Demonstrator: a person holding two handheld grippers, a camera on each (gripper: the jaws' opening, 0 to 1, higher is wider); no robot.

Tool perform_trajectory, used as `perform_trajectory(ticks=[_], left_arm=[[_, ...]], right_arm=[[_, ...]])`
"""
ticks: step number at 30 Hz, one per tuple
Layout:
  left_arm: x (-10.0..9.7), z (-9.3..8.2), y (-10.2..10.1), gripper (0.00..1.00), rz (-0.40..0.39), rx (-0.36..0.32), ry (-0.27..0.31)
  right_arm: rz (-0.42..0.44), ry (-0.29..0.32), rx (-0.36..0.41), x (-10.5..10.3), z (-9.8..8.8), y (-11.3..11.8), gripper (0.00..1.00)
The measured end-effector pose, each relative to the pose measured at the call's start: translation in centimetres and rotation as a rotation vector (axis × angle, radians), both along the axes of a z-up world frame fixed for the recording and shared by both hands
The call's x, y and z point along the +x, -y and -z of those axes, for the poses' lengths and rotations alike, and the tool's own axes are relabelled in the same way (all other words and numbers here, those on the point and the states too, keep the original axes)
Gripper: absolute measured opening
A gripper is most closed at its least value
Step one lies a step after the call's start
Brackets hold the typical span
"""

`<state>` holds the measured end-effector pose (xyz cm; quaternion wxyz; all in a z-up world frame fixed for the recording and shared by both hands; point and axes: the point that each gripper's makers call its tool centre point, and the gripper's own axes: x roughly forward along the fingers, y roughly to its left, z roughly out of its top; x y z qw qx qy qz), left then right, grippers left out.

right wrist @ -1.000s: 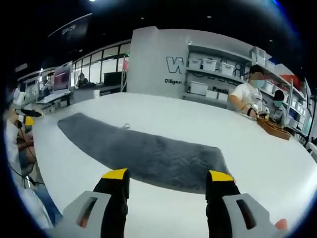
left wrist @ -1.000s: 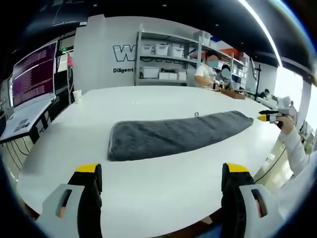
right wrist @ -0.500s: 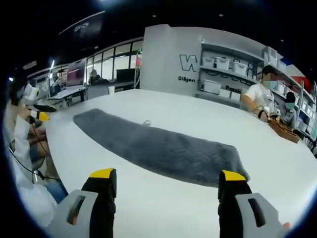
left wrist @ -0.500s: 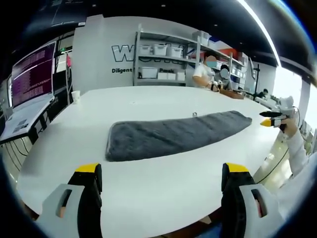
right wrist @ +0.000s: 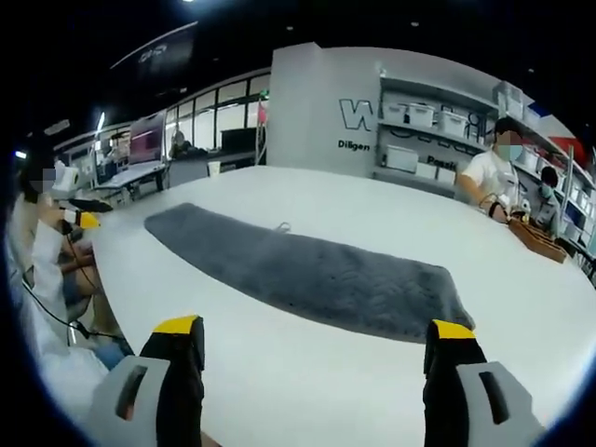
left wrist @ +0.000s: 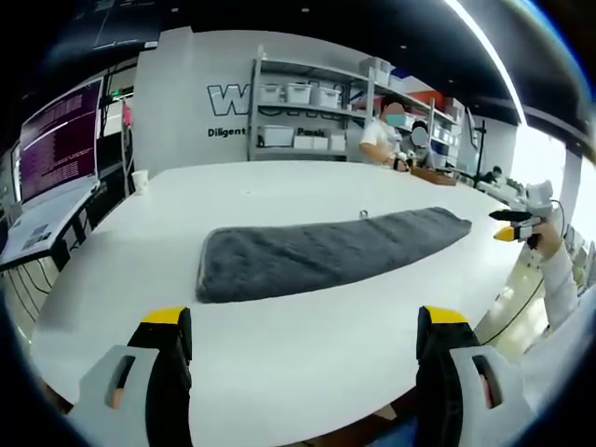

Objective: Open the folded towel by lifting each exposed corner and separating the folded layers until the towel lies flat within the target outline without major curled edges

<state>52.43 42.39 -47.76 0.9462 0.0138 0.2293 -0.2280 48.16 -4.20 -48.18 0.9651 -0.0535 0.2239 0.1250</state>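
I am looking across a wide white counter in a lab-like room. A grey towel lies on it as 1 long folded strip, near the middle in the left gripper view, well apart from both sets of tongs. No target outline is visible to me on the surface.

I judge the task barely begun: the towel is folded, no corner is lifted, no layers are separated, so all the unfolding and flattening is left.

In the left gripper view the towel's long axis runs from about 8 o'clock to 2 o'clock; in the right gripper view it runs from 10 o'clock to 4 o'clock, the near end rounded.

My left tongs stand apart, holding nothing. My right tongs stand apart too, empty, above bare counter.
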Motion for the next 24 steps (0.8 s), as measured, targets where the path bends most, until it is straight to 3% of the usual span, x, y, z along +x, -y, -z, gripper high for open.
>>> perform_trajectory(ticks=[10,24], left_arm=[[0.9,1.3,0.8,1.0,0.014,-0.003,-0.025],[3.9,4.6,2.9,1.0,0.039,-0.034,-0.087]], right_arm=[[0.01,-0.034,0.011,0.6,1.6,1.2,0.99],[0.043,-0.106,0.047,2.0,5.1,3.0,0.99]])
